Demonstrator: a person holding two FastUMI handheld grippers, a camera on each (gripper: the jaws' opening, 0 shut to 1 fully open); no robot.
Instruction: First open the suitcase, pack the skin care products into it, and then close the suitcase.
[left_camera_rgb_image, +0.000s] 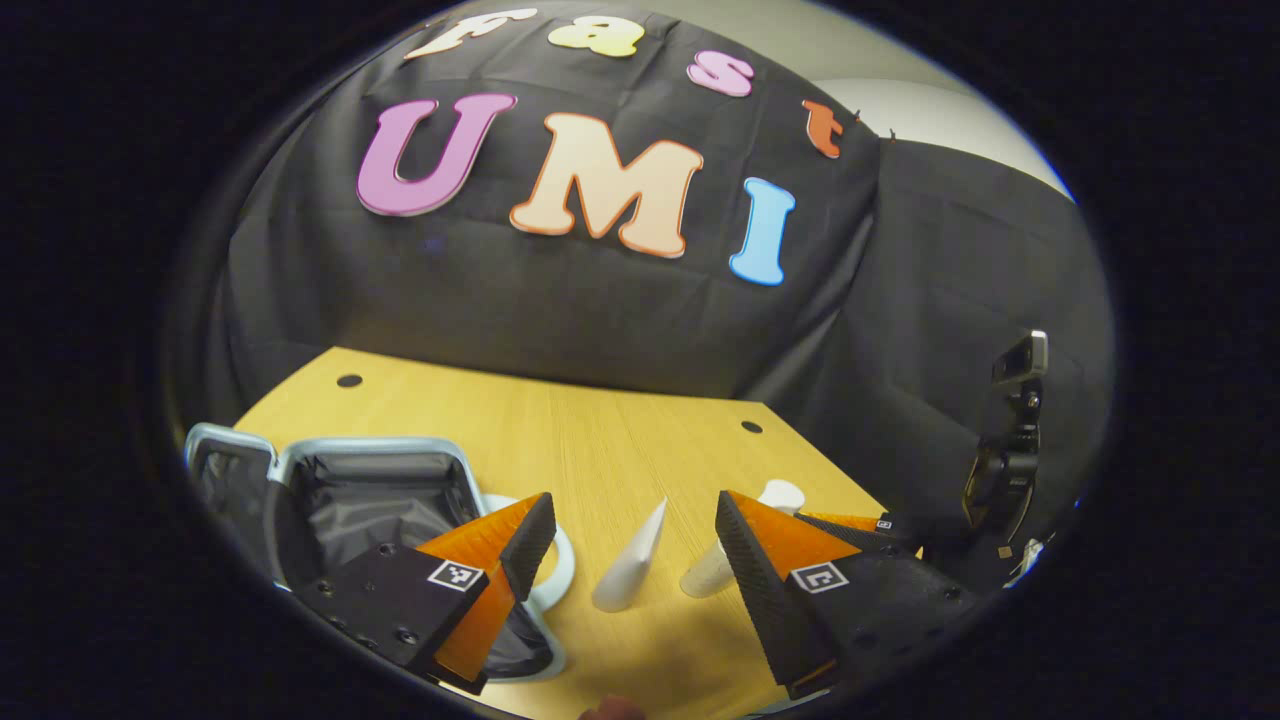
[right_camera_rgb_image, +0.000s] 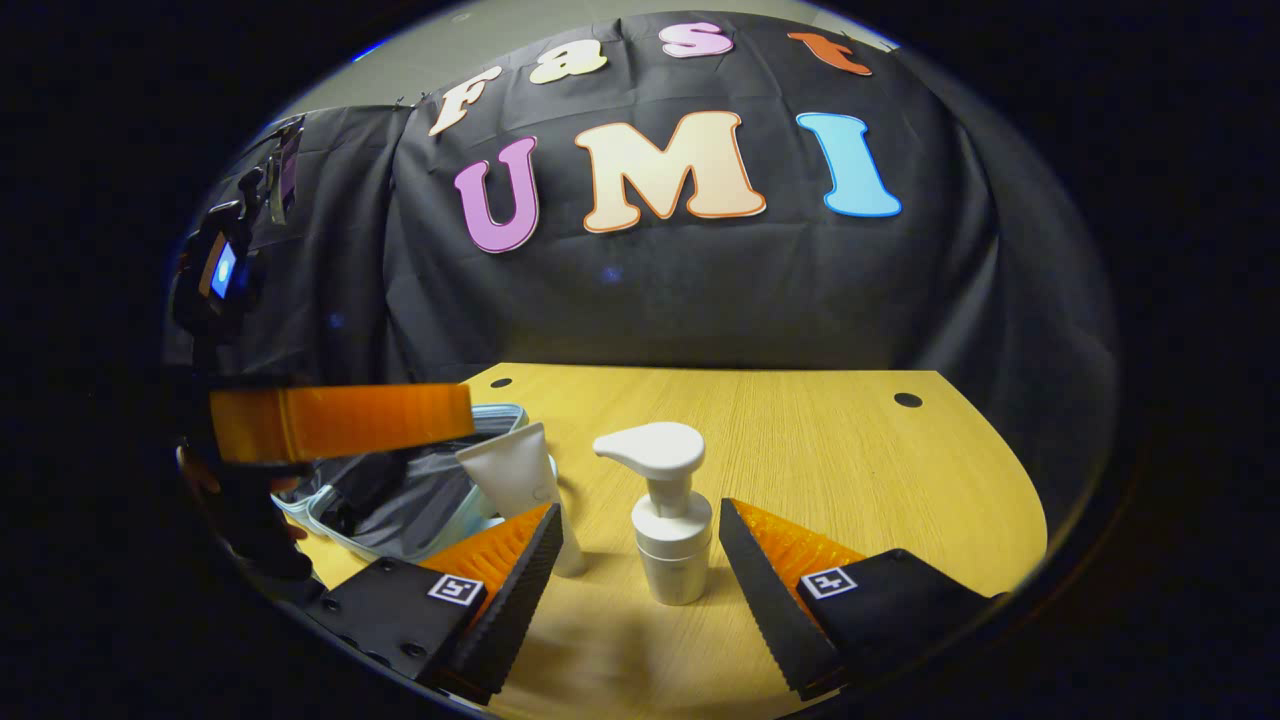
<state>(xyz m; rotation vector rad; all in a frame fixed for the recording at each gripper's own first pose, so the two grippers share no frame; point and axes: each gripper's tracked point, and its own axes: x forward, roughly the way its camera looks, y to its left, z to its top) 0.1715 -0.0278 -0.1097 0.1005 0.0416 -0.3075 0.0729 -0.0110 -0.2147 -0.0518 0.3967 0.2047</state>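
Suitcase (left_camera_rgb_image: 370, 500) lies open on the table (right_camera_rgb_image: 820, 450), one tube (right_camera_rgb_image: 515, 470) and one pump bottle (right_camera_rgb_image: 670, 530) standing beside it. Both grippers, left (left_camera_rgb_image: 635, 525) and right (right_camera_rgb_image: 640, 540), gape wide, holding nothing

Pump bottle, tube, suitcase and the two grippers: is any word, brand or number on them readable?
Pump bottle: plain white, no text.
Tube: plain white, no text seen.
Suitcase: no text seen.
Left gripper and right gripper: each bears a square coded marker, a pattern, not words.
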